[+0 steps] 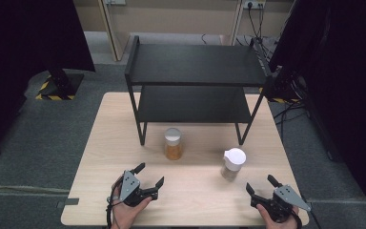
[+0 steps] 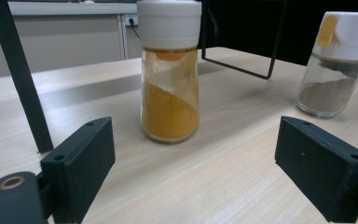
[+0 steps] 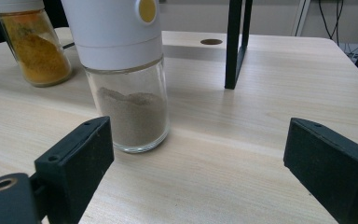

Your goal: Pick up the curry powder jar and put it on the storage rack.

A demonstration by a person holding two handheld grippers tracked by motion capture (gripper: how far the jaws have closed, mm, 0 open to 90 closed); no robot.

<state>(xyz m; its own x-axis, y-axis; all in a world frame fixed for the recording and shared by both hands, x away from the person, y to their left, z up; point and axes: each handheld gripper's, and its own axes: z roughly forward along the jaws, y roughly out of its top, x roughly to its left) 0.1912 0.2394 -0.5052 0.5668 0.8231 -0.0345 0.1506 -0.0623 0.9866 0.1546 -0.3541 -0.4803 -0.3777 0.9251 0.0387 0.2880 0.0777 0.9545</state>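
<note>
High view: left tongs (image 1: pixel 148 175) and right tongs (image 1: pixel 262 183) sit low in the frame at the near edge of the counter (image 1: pixel 100 143), both with jaws apart and nothing between them. The orange spice jar (image 1: pixel 173 144) stands upright just below centre, in front of the black two-tier shelf (image 1: pixel 195 64); the grey spice jar (image 1: pixel 232 163) stands upright right of centre, nearer the right tongs. Jars are apart from each other and from the shelf legs. Left gripper view: orange spice jar (image 2: pixel 169 70) at centre, ahead of the spread jaws and not between them yet; grey spice jar (image 2: pixel 334 63) at upper right. Right gripper view: grey spice jar (image 3: pixel 121 74) sits left of centre, close to the left jaw, orange spice jar (image 3: pixel 32 44) at upper left, a shelf leg (image 3: pixel 235 44) behind. Judgement: approach stage. For a clean grasp, centre each jar between the jaws first; the right tongs look offset. Close on the glass body below the white cap, keeping level so neither jar tips.
</note>
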